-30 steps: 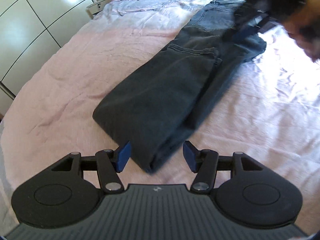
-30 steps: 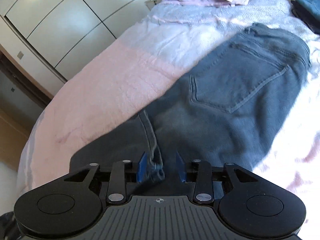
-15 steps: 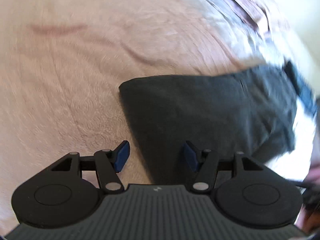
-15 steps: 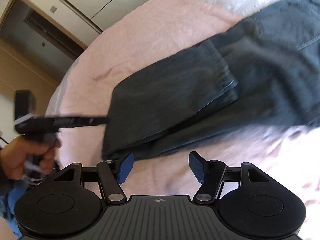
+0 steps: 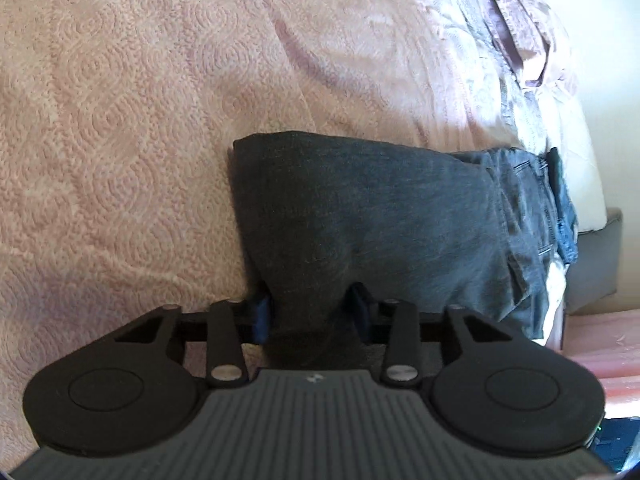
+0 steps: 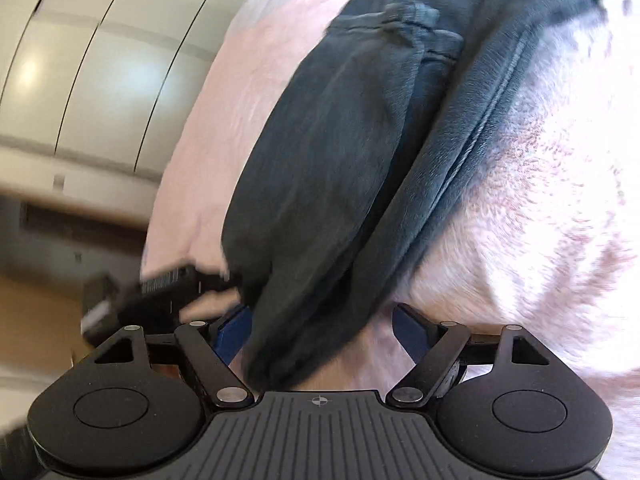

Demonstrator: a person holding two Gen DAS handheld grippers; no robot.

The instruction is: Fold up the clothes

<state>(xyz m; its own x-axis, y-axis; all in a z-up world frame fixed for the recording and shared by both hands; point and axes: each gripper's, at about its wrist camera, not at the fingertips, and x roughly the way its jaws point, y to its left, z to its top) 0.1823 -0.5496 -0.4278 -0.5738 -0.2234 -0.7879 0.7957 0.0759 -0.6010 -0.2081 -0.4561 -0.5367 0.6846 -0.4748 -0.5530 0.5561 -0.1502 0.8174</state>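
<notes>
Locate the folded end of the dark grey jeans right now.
In the left wrist view, the dark grey denim jeans lie on the pink quilted bedspread, their folded end pinched in the left gripper.

The dark grey jeans [image 5: 384, 216] lie folded lengthwise on the pink bedspread, legs doubled over one another. In the left wrist view the folded leg end lies nearest, bunched into a narrow neck, with the waistband and belt loops far right. In the right wrist view [image 6: 340, 152] the stacked layers show side seams running away.
</notes>
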